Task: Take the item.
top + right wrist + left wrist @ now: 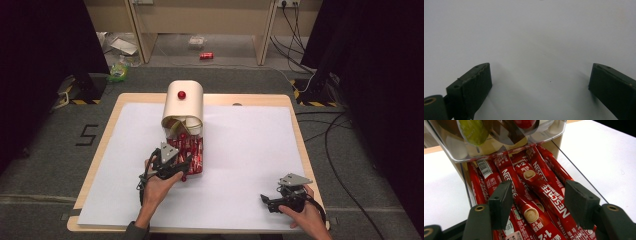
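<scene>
While the left gripper (535, 202) hangs over the clear tray (584, 180) of red coffee sticks (534, 187), its jaws stand partly apart, straddling several sticks without pressing any. That tray sits at six o'clock of the cream dispenser (184, 102). At four o'clock on the white sheet (250, 145), the right gripper (267, 202) gapes wide, holding nothing.

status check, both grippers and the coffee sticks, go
Left gripper open, straddling red coffee sticks in clear tray. Right gripper open, empty, over white sheet. Nothing in the way.
</scene>
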Demonstrator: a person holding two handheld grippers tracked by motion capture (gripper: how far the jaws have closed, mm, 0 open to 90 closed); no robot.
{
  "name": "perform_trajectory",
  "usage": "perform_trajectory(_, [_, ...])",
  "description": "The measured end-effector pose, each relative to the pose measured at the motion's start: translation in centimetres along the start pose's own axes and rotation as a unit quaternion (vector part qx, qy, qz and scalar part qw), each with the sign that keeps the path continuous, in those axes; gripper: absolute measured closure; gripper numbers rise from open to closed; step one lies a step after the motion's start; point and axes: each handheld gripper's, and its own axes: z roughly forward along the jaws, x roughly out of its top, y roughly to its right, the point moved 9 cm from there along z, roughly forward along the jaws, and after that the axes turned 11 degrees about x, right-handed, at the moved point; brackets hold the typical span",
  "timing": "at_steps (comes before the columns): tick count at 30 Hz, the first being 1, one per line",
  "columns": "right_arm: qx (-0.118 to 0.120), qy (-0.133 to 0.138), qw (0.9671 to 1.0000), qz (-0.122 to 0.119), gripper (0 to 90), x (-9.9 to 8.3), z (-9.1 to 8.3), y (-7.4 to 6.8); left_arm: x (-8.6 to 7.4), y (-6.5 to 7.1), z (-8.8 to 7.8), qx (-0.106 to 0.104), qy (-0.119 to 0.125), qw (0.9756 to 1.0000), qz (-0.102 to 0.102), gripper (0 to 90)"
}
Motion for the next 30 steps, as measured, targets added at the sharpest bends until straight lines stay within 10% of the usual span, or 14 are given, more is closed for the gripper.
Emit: perform_trajectory(30, [-0.001,-0.001,1.0000,-0.003,5.2,0.0,0.0,0.0,-0.8,1.4,1.4,-0.028,-0.038,0.9987,-0.018,61.8])
